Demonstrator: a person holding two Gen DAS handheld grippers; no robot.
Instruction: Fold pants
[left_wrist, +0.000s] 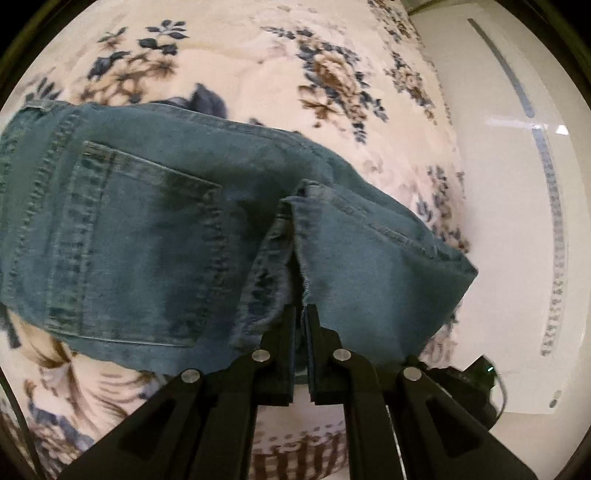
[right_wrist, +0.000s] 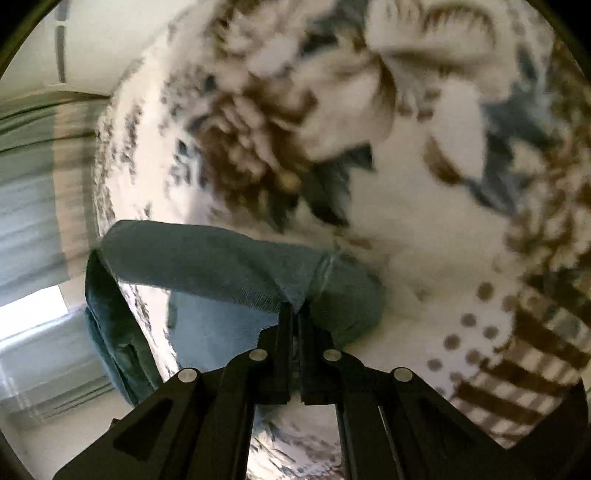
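Your left gripper (left_wrist: 300, 314) sits nearest its lens, black fingers pressed together on a seamed edge of the jeans (left_wrist: 147, 229). From the left of that view you have the waistband and a stitched back pocket (left_wrist: 136, 251) lying flat, then the pinched seam, then a doubled layer of denim running toward the bed's edge, all on the floral blanket (left_wrist: 258, 74). Beyond it on the right is pale floor.

Your right gripper (right_wrist: 294, 314) is likewise clamped on denim, at a hem-like end of a leg. To its left in that blurred view, the leg drapes over the blanket's edge and hangs down; to its right is only blanket.

My reading: you are midway. Both ends are secured and one layer appears doubled, but the hanging leg still has to come up and be laid over and squared.
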